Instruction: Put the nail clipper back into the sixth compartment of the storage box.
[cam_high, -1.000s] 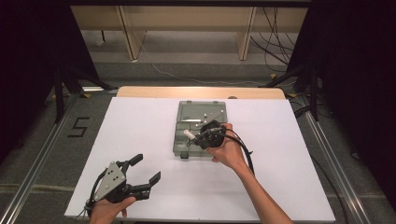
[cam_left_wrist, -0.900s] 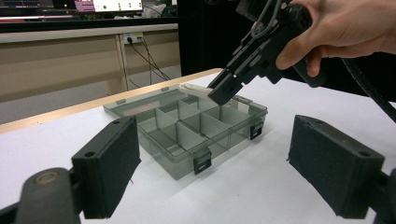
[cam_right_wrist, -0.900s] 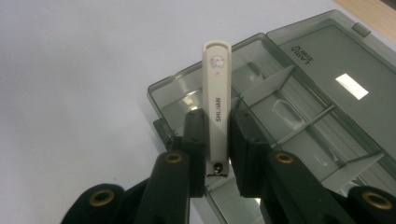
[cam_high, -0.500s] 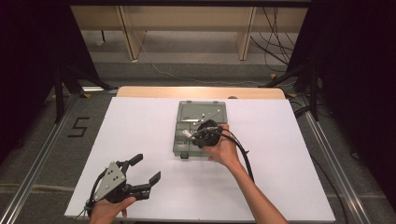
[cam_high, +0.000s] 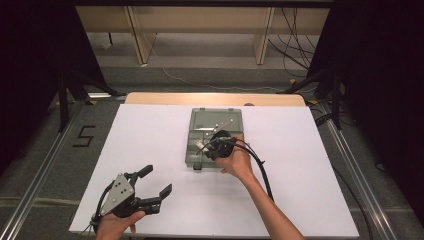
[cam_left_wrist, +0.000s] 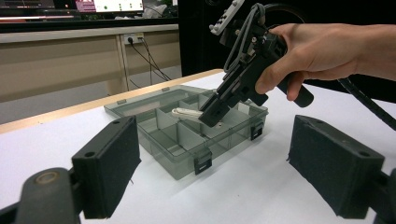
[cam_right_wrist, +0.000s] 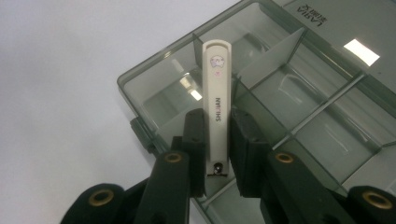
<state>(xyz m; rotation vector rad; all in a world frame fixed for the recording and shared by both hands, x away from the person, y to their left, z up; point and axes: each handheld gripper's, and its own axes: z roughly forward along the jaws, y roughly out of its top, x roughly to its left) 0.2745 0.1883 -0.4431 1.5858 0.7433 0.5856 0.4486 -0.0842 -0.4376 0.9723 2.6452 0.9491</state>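
A white nail clipper (cam_right_wrist: 216, 84) is pinched between the jaws of my right gripper (cam_right_wrist: 217, 117), which is shut on it. The clipper points down into a front compartment of the open grey divided box (cam_right_wrist: 299, 116). In the high view the right gripper (cam_high: 209, 148) hangs over the box (cam_high: 215, 120) at the table's middle. From the left gripper view, the clipper (cam_left_wrist: 184, 112) sticks out of the right gripper (cam_left_wrist: 212, 114) just above the dividers of the box (cam_left_wrist: 182, 140). My left gripper (cam_high: 157, 180) rests open near the front left, holding nothing, with its pads (cam_left_wrist: 112, 163) wide apart.
White sheet (cam_high: 150, 140) covers the table, with a wooden edge (cam_high: 215, 98) at the far side. The box lid (cam_high: 216, 116) lies open flat toward the back. The right gripper's cable (cam_high: 260, 170) trails along the forearm. Metal rails (cam_high: 40, 170) run beside the table.
My right gripper has shifted slightly left over the box, still holding the nail clipper. The left gripper has stayed where it was.
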